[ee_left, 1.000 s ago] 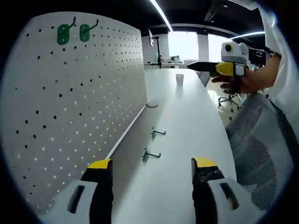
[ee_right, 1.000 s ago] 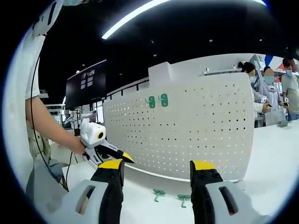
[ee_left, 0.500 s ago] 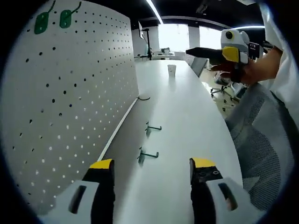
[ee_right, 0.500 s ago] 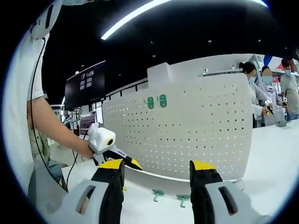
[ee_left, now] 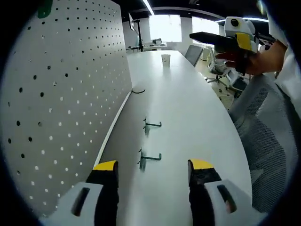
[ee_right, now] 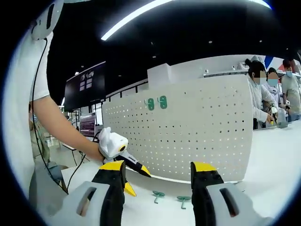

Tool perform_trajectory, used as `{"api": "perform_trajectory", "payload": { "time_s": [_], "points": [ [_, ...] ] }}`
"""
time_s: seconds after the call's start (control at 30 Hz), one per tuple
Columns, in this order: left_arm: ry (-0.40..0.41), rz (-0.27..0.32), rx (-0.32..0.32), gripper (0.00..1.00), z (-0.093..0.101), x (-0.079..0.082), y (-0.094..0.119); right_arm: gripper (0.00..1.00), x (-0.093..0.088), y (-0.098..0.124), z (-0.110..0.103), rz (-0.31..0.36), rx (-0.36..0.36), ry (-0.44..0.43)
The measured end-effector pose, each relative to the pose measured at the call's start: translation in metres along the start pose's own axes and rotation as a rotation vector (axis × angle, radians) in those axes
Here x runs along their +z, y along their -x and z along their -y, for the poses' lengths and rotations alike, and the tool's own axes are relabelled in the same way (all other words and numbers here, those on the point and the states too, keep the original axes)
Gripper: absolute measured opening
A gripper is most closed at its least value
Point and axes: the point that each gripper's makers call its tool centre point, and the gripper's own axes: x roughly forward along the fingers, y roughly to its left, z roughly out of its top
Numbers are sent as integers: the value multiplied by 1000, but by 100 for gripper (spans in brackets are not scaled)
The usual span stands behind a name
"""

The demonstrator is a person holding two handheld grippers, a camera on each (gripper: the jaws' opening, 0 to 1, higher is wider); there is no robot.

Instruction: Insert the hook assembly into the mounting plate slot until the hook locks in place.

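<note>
Two green hook assemblies lie on the white table: the near hook and the far hook. My left gripper is open and empty, hovering low just short of the near hook. The white pegboard stands upright beside them, with two green hooks mounted high on it. My right gripper is open and empty, held up in a hand well back from the board.
A thin dark hook lies at the pegboard's foot and a paper cup stands farther along the table. A mesh chair sits at the table's right edge. People stand beyond the board.
My left gripper has dropped lower and moved closer to the hooks lying on the table. The right gripper has barely moved.
</note>
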Motion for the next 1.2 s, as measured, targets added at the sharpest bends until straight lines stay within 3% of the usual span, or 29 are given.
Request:
{"api": "perform_trajectory", "payload": {
  "time_s": [0.63,1.2],
  "points": [
    [-44,-132,-114,62,-6,-10,-27,54,0,1,3,2,-13,-7],
    [-77,-244,-159,61,-12,-22,-53,54,-1,1,7,3,-23,-23]
  ]
}}
